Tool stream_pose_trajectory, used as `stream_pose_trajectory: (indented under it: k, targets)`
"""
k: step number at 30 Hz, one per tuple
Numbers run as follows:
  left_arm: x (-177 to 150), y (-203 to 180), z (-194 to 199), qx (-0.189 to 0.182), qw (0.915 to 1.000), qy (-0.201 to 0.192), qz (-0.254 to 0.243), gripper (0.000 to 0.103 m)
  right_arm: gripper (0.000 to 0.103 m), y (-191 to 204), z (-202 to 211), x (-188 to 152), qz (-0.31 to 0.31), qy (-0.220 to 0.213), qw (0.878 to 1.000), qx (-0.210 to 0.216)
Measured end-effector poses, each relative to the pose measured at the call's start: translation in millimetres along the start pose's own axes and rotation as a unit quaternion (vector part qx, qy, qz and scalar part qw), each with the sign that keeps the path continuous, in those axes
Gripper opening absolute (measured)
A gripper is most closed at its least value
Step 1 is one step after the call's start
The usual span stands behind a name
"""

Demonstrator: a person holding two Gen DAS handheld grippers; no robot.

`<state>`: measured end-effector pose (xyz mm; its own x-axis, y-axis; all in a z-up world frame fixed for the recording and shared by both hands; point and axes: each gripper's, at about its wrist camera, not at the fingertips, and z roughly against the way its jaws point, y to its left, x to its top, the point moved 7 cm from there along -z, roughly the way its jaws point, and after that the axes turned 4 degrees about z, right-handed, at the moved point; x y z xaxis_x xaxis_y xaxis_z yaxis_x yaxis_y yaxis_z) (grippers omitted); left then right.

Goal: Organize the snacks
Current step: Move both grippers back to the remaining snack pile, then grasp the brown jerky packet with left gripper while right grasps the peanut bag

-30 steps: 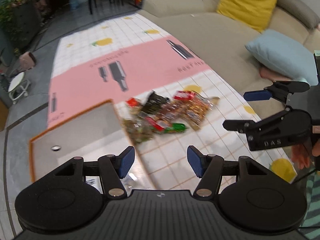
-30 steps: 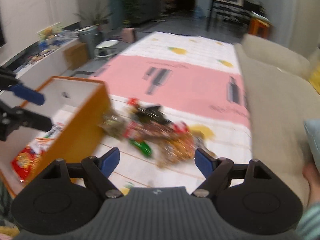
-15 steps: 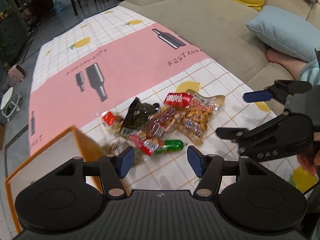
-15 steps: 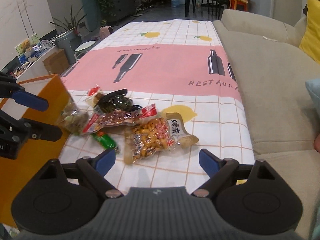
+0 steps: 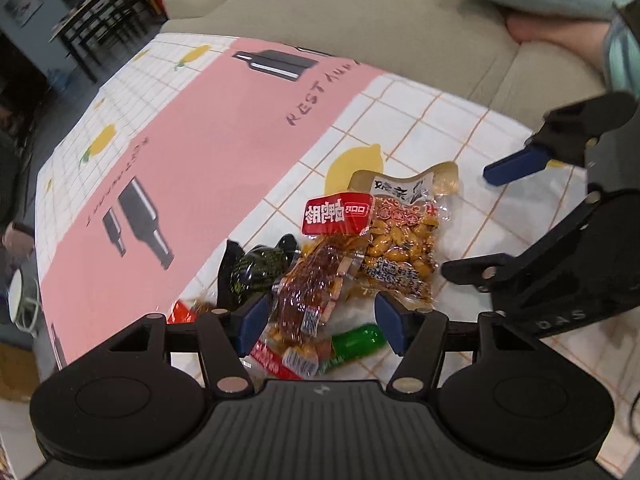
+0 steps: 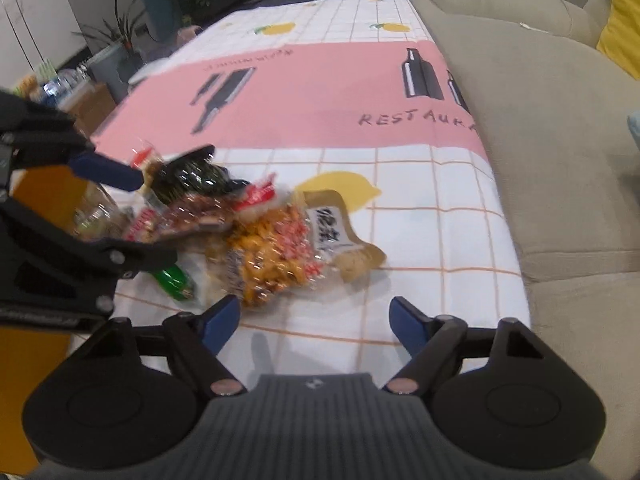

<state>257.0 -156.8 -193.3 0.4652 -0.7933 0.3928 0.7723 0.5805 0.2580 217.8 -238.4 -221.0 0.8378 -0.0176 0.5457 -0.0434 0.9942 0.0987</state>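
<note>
My left gripper (image 5: 318,320) gapes empty above the snack pile (image 5: 340,264) on the tablecloth (image 5: 224,128); the peanut bag (image 6: 280,252) lies lengthwise toward the sofa (image 6: 560,140). My right gripper (image 6: 316,320) is closing, empty.

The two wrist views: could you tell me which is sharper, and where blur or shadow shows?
Left wrist view: sharper, print on the peanut bag is crisp, only the frame edges smear and bend. Right wrist view: the snack pile is motion-blurred; the right gripper casts soft finger shadows on the tablecloth.
</note>
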Motion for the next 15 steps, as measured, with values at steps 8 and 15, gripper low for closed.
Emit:
stream_pose_trajectory:
  k: [8,15]
  targets:
    - [5.5,-4.1,-32.7,0.035,0.9987,0.022,-0.031,0.072,0.073,-5.5,-0.8,4.3,-0.018,-0.005,1.0,0.01]
    - [6.9,1.9,-35.0,0.011,0.9997,0.023,0.004,0.047,0.073,-9.3,-4.8,3.1,-0.049,-0.001,0.998,0.025]
